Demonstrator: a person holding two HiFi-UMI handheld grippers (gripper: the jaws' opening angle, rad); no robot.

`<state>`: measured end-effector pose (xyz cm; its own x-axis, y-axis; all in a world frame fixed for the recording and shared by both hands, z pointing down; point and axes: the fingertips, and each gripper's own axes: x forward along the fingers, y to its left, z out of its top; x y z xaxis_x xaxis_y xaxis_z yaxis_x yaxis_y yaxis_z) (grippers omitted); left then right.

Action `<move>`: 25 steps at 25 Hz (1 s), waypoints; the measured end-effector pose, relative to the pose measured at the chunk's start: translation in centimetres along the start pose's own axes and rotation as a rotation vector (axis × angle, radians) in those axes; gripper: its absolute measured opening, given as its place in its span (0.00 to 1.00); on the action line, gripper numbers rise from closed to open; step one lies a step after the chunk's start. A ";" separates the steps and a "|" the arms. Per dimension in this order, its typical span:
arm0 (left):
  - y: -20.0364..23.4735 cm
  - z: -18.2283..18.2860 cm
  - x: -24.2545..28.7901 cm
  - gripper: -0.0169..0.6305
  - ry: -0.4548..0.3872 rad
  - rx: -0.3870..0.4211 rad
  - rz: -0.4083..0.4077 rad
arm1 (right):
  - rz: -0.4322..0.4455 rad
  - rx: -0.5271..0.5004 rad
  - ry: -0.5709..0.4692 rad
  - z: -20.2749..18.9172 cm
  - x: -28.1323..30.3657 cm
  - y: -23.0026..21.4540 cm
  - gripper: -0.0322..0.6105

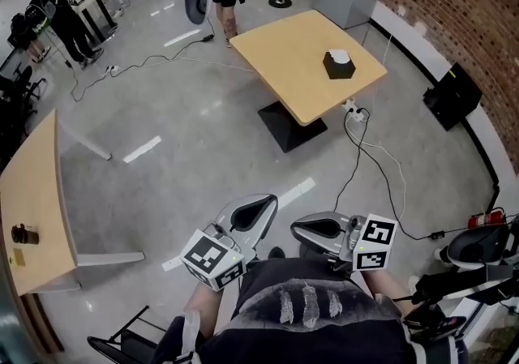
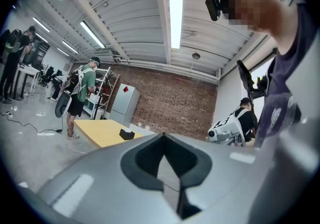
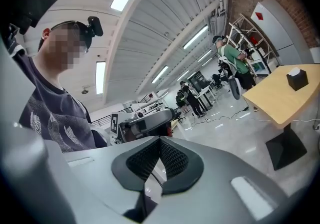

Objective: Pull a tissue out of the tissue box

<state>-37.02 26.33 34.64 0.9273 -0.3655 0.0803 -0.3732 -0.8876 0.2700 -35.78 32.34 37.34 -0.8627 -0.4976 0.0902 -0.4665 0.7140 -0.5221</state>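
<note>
A black tissue box (image 1: 339,64) with a white tissue sticking out of its top stands near the right edge of a wooden table (image 1: 292,46), far across the floor from me. It also shows small in the left gripper view as the tissue box (image 2: 126,134), and in the right gripper view as the tissue box (image 3: 297,79). I hold both grippers close to my body. My left gripper (image 1: 268,202) and right gripper (image 1: 298,229) point roughly towards each other. Both are shut, with nothing between the jaws of the left gripper (image 2: 163,135) or the right gripper (image 3: 160,139).
A second wooden table (image 1: 32,208) with a small dark object (image 1: 24,234) stands at my left. Cables (image 1: 365,160) and a power strip (image 1: 355,113) lie on the grey floor by the far table. A black case (image 1: 452,95) sits against the brick wall. People stand at the back.
</note>
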 end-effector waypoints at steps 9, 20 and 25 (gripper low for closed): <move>-1.7 -0.5 4.2 0.03 0.056 0.036 -0.032 | -0.025 0.058 -0.063 0.6 -2.7 -2.7 0.05; -4.2 -0.8 14.2 0.03 0.177 0.095 -0.084 | -0.046 0.119 -0.148 2.9 -10.0 -8.4 0.05; -5.3 0.8 20.0 0.03 0.206 0.142 -0.093 | -0.046 0.113 -0.164 4.4 -13.9 -11.8 0.05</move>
<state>-16.45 23.52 34.03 0.9383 -0.2287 0.2593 -0.2729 -0.9504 0.1493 -17.44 28.63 38.56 -0.7932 -0.6088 -0.0181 -0.4719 0.6331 -0.6136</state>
